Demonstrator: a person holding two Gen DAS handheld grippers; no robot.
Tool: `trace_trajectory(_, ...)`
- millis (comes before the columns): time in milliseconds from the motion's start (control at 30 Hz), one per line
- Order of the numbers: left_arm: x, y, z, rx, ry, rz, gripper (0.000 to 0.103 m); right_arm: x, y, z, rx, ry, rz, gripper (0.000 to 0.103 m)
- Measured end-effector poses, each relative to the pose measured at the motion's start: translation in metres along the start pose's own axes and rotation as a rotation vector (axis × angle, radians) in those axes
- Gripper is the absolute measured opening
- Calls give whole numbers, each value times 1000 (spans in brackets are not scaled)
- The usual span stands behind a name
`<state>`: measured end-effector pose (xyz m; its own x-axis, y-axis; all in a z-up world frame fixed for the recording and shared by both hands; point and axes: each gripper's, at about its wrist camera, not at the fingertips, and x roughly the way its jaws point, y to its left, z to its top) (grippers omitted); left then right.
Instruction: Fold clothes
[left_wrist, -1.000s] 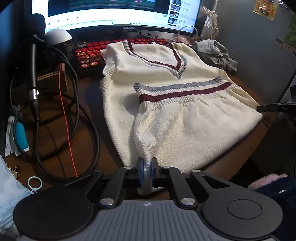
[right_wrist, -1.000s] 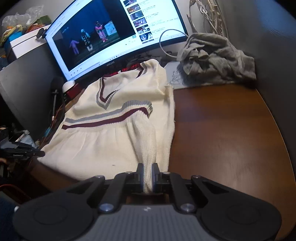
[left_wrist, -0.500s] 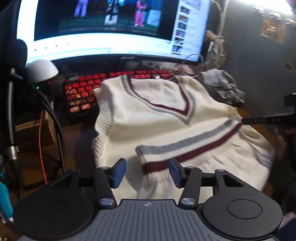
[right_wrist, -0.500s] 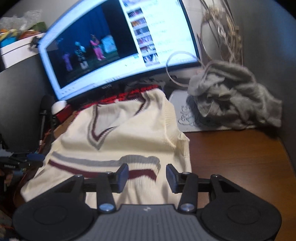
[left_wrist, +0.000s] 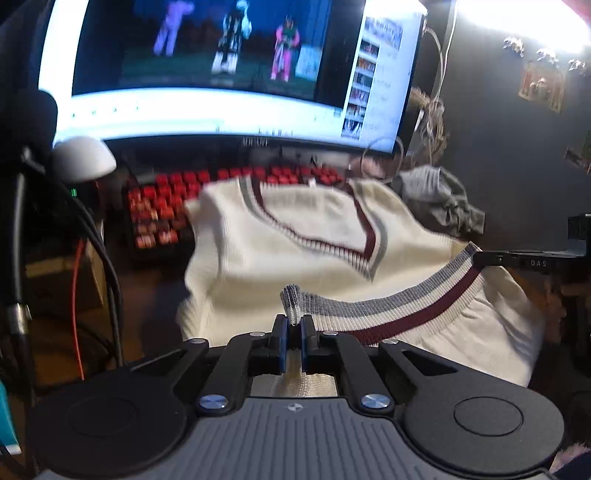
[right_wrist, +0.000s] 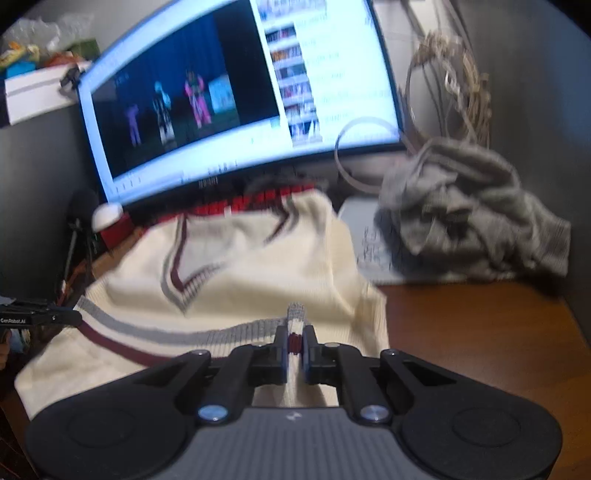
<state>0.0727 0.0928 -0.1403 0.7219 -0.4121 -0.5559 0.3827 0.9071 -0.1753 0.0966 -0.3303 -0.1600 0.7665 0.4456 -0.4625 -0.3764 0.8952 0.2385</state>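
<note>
A cream knit vest (left_wrist: 295, 236) with a maroon and grey V-neck lies on the desk, its striped hem band (left_wrist: 406, 299) folded up across its middle. My left gripper (left_wrist: 293, 325) is closing, its blue pads pinching a raised tuft of that band at its left end. In the right wrist view the same vest (right_wrist: 240, 266) lies ahead. My right gripper (right_wrist: 294, 339) is closing too, pads pressing the striped hem band (right_wrist: 221, 334) at its right end. Each gripper's fingertip shows at the edge of the other's view, the right gripper (left_wrist: 517, 260) and the left gripper (right_wrist: 37, 317).
A lit monitor (left_wrist: 221, 74) stands behind a red-lit keyboard (left_wrist: 162, 206), which the vest's shoulders partly cover. A crumpled grey garment (right_wrist: 461, 214) lies on a white pad at the back right. Black cables (left_wrist: 107, 266) and a microphone are on the left, bare brown desk (right_wrist: 480, 350) on the right.
A second ago both grippers were shut on the vest's near folded edge. They let go, moved forward over the vest with jaws apart, and now pinch the striped hem band.
</note>
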Motion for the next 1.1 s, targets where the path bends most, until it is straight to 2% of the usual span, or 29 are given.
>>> trace_trajectory(100, 11, 1, -3, 10, 20, 32, 6, -2, 1, 5, 3, -33, -1, 6)
trace_trajectory(200, 21, 0, -9, 39, 47, 59, 6, 10, 0, 3, 4, 1, -23, 6)
trace_trajectory(300, 20, -1, -8, 41, 39, 63, 6, 19, -2, -3, 7, 38, -63, 6)
trace_trajectory(433, 7, 2, 0, 20, -11, 51, 6, 11, -2, 1, 28, -4, -50, 6)
trace_trajectory(567, 11, 6, 1, 21, -2, 69, 7, 5, 0, 11, 12, -49, -50, 6)
trace_trajectory(800, 31, 6, -6, 57, 73, 101, 7, 36, -5, 4, 16, 74, -95, 6)
trace_trajectory(933, 24, 7, -4, 37, 50, 103, 7, 36, -3, 3, 11, 71, -100, 7)
trace_trajectory(1033, 15, 6, 0, 28, 28, 97, 7, 30, 2, 7, -6, 37, -84, 6)
trace_trajectory(1100, 19, 6, -2, 32, 43, 105, 7, 28, 4, 10, -19, 29, -84, 6)
